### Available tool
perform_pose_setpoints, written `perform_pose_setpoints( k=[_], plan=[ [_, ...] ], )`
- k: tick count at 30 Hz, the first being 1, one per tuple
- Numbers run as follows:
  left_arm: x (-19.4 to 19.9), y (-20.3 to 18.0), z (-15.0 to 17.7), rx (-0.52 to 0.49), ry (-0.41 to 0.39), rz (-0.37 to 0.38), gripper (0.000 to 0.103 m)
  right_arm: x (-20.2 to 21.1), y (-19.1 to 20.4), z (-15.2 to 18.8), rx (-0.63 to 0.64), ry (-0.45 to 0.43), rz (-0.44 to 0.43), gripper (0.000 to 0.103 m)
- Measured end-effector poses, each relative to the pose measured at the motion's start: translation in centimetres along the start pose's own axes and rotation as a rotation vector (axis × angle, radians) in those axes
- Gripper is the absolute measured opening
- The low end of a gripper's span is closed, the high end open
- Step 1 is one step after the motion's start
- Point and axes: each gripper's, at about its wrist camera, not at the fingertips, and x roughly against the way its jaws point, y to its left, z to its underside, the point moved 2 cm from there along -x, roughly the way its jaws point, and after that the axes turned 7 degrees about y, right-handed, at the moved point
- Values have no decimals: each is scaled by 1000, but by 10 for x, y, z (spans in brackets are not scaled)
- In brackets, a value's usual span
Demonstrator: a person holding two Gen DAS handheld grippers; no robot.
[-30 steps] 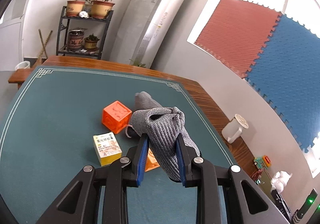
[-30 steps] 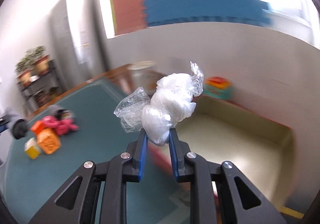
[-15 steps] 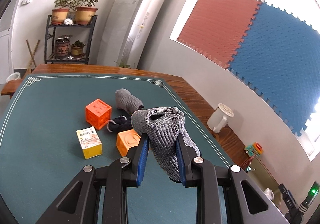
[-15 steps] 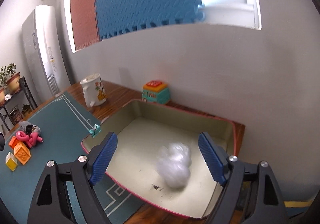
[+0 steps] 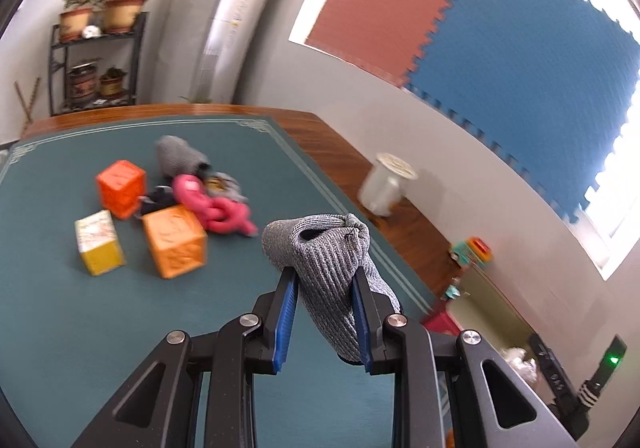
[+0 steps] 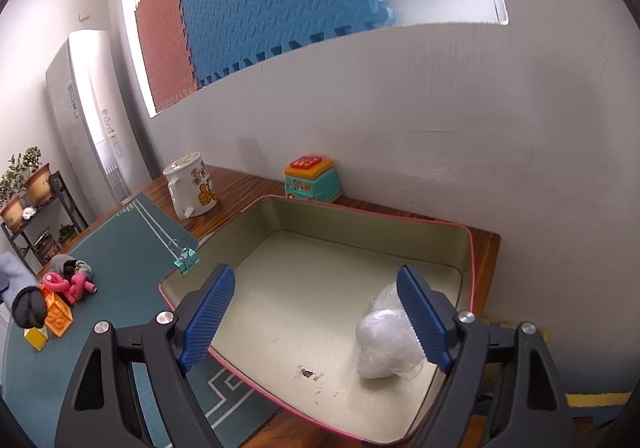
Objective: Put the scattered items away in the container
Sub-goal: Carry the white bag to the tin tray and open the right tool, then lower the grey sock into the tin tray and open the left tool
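The left gripper (image 5: 324,284) clamps a grey knitted sock (image 5: 328,260), its lower end hidden behind the fingers. At ten o'clock, blurred blocks (image 5: 176,236) sit on the green mat (image 5: 80,328). The right gripper (image 6: 316,316), jaws spread and empty, hangs over the container (image 6: 360,224); a plastic-wrapped bundle (image 6: 386,344) lies inside at four o'clock.

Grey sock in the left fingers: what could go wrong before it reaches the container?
1. The grey sock hangs loosely from the left gripper; its free end might catch the container rim.
2. The right gripper stands open above the container, so the two may collide.
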Motion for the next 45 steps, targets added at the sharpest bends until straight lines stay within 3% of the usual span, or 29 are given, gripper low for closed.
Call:
perform_pose_setpoints(
  k=[12, 19, 22, 23, 24, 25, 36, 45],
  plan=[
    [-49, -125, 9, -169, 88, 108, 28, 7, -36, -9, -23, -60, -15, 86],
    [-80, -178, 17, -267, 134, 170, 30, 6, -49, -12, -42, -69, -15, 86],
    [-94, -193, 25, -301, 172, 213, 45, 4, -52, -11, -48, -63, -12, 86],
    [-97, -195, 27, -305, 177, 219, 66, 3, -52, -11, -50, -61, -11, 86],
    [-96, -196, 28, -301, 163, 222, 77, 3, -53, -11, -52, -59, -10, 86],
    [-94, -196, 29, -298, 144, 222, 78, 2, -53, -10, -54, -57, -10, 86],
    [-83, -158, 16, -260, 92, 118, 79, 1, -26, -8, -8, -45, -45, 86],
    [-60, -87, 4, -155, 72, 27, 80, 1, 28, -3, 67, -30, -111, 86]
  ],
)
